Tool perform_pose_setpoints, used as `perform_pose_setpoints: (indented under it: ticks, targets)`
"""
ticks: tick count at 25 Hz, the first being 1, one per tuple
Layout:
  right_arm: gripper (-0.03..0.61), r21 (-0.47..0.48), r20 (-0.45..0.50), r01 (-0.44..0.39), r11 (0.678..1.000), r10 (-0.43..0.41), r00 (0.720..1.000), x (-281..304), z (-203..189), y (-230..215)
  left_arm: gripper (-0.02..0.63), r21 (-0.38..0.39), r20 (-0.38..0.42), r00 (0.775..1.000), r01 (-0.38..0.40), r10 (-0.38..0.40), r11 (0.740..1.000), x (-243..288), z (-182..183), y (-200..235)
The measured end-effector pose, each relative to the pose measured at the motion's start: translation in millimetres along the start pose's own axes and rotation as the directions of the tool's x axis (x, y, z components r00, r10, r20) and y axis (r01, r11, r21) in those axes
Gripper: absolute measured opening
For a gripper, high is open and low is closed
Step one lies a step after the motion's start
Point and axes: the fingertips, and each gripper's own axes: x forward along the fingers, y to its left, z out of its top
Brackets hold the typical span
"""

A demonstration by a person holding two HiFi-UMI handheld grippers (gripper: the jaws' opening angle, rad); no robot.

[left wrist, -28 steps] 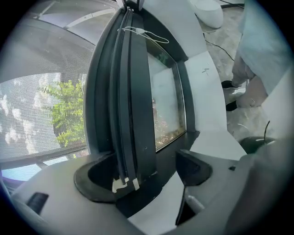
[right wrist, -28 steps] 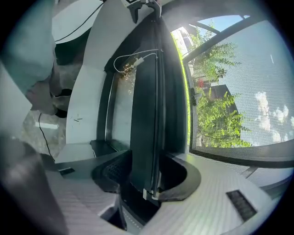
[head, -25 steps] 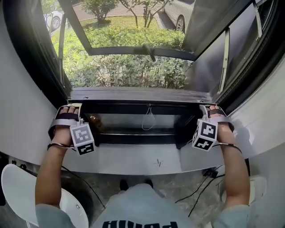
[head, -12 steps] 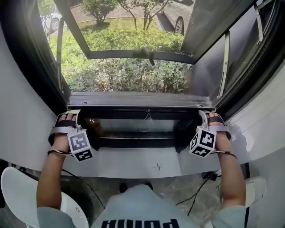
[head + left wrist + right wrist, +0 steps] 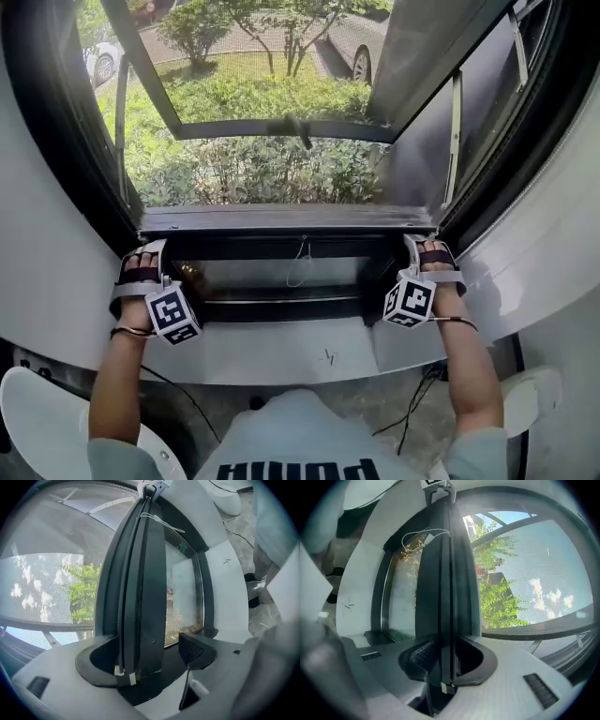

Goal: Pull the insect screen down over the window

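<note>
Black screen bar (image 5: 291,220) between jaws of both: left gripper (image 5: 151,658) gaping, right gripper (image 5: 447,660) closing, pads touching.

Left arm (image 5: 114,394) and right arm (image 5: 472,375) reach forward, spread wide. The left gripper (image 5: 153,251) holds its jaws apart around the screen bar (image 5: 281,220). The right gripper (image 5: 413,246) has jaws closing, pressing that bar.

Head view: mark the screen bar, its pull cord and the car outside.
screen bar (image 5: 281,221), head view, middle of its top face.
pull cord (image 5: 301,248), head view, upper strand under the bar.
car (image 5: 345,36), head view, body beside its wheel.
</note>
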Motion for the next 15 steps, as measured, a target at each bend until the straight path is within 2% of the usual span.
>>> perform_pose_setpoints:
  ticks: [4, 8, 12, 15]
  targets:
    - [0.103, -0.013, 0.001, 0.015, 1.000, -0.015, 1.000, -3.3, -1.0, 0.0, 0.391, -0.040, 0.045, 0.999, -0.019, 0.021, 0.999, -2.2, 3.5, 0.3]
    - [0.107, 0.034, -0.003, 0.005, 0.999, -0.005, 1.000, -5.2, -2.1, -0.2, 0.391, -0.118, 0.066, 0.997, -0.018, 0.026, 0.993, -6.4, 6.8, 2.6]
    - [0.107, 0.150, -0.017, 0.022, 0.988, -0.020, 1.000, -13.6, -5.4, -3.7, 0.391, -0.215, 0.073, 0.997, -0.002, 0.018, 0.977, -16.6, 9.5, 7.1]
    - [0.107, 0.294, 0.015, 0.056, 0.954, -0.063, 0.998, -31.3, -0.8, -11.9, 0.390, -0.337, 0.128, 0.992, 0.036, 0.008, 0.941, -34.3, 21.2, 5.7]
